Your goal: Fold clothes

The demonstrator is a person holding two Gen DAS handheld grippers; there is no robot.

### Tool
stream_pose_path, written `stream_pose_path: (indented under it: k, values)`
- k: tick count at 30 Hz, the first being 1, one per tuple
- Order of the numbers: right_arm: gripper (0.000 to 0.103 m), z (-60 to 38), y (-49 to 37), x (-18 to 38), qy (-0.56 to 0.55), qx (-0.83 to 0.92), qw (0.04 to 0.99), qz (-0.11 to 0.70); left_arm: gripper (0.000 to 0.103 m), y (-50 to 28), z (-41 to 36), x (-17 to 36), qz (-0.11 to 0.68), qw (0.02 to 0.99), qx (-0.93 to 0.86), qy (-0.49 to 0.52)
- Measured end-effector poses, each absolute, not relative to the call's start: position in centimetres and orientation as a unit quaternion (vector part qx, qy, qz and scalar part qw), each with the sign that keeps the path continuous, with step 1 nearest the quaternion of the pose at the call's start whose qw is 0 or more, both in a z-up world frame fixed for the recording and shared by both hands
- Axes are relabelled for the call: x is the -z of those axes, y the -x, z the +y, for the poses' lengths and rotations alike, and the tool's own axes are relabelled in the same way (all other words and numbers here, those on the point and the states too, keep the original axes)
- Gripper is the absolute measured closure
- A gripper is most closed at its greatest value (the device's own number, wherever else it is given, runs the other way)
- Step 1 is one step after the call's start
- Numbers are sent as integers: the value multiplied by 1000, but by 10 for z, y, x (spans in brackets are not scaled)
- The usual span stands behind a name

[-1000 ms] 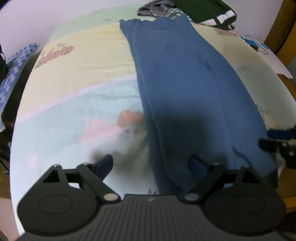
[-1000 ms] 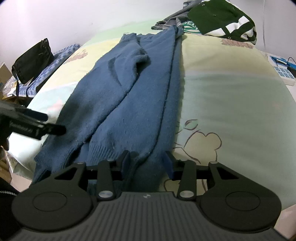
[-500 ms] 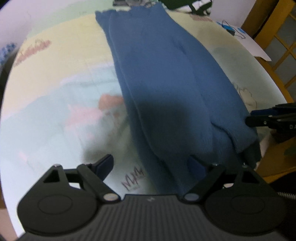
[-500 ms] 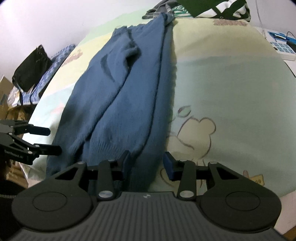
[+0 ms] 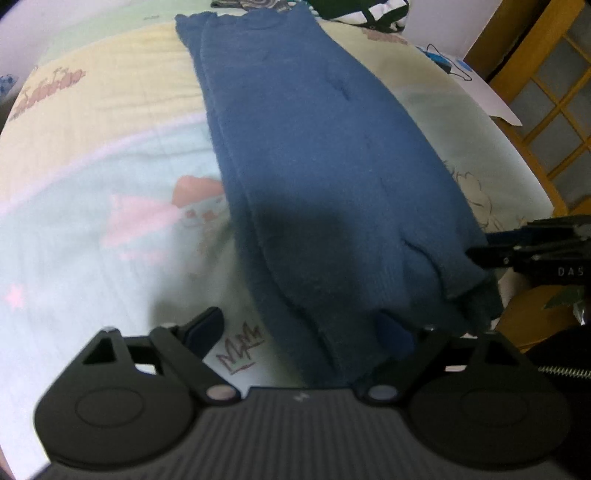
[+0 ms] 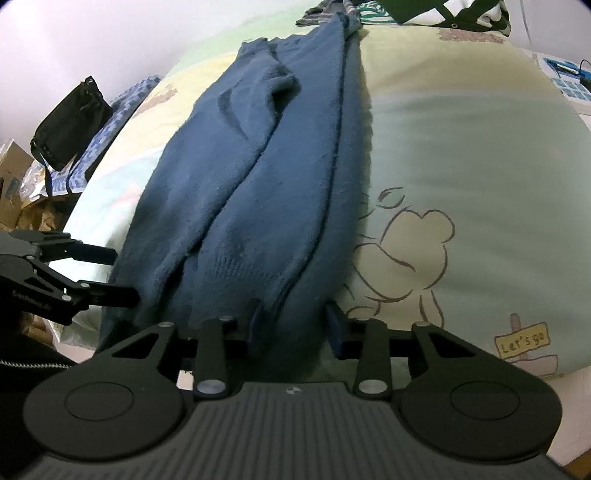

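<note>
A blue knit sweater [image 5: 314, 155] lies folded lengthwise on the cartoon-print bed sheet [image 5: 92, 184], its hem at the near edge. My left gripper [image 5: 299, 328] straddles the hem's left corner. Its jaws are wide and closing; one finger [image 5: 207, 325] is over bare sheet, the other is at the cloth. My right gripper [image 6: 294, 323] has the hem's right corner of the sweater [image 6: 266, 206] bunched between its jaws, which are closing. I see no pad pressing. Each gripper shows in the other's view: the right gripper [image 5: 517, 251] and the left gripper [image 6: 92, 273].
A dark green and white garment [image 6: 443, 11] and striped clothes are piled at the far end of the bed. A black bag [image 6: 70, 122] lies on a blue checked cloth at the left. A wooden frame [image 5: 535, 110] stands right of the bed.
Both grippers tipped down a little toward the sweater's hem. The right jaws narrowed around the cloth, and the left jaws narrowed slightly.
</note>
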State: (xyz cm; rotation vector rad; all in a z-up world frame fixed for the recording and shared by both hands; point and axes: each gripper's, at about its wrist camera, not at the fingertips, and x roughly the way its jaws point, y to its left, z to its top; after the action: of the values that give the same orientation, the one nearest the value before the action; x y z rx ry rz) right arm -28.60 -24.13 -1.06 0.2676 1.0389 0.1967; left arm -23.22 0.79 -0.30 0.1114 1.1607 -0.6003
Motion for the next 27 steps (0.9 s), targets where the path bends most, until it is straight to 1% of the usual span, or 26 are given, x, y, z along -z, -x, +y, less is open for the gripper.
stream_pose_path:
  k: [1, 4, 11, 12, 13, 14, 15, 16, 20, 22, 23, 25, 27]
  values:
    - [66, -241, 286, 11, -126, -94, 855, 494, 21, 233, 8, 3, 539, 792, 282, -52]
    - [67, -241, 287, 11, -124, -97, 855, 495, 28, 238, 7, 1, 537, 789, 294, -50]
    - [68, -241, 288, 11, -126, -104, 854, 493, 29, 235, 10, 2, 539, 784, 308, -22]
    - [70, -239, 288, 11, -123, -105, 855, 492, 37, 235, 10, 2, 539, 784, 307, -20]
    - [72, -237, 288, 12, -121, -105, 856, 491, 52, 235, 10, 2, 538, 785, 305, -19]
    - [75, -236, 288, 12, -119, -106, 857, 490, 53, 235, 10, 2, 538, 786, 304, -18]
    - [78, -236, 289, 12, -119, -107, 858, 489, 57, 234, 10, 2, 537, 787, 302, -17]
    - [79, -236, 289, 11, -121, -106, 858, 488, 63, 234, 10, 2, 537, 788, 301, -16]
    - [86, -242, 291, 10, -134, -105, 858, 484, 76, 234, 15, 0, 536, 792, 292, -7]
    - [91, -244, 291, 9, -140, -104, 858, 483, 86, 234, 13, -4, 534, 796, 287, -8]
    - [94, -246, 291, 8, -146, -102, 858, 482, 87, 234, 13, -6, 532, 797, 284, -9]
    - [94, -250, 290, 7, -161, -100, 855, 483, 91, 234, 10, -11, 526, 799, 290, -11]
    - [94, -251, 289, 9, -167, -99, 852, 487, 91, 234, 9, -16, 520, 801, 298, -13]
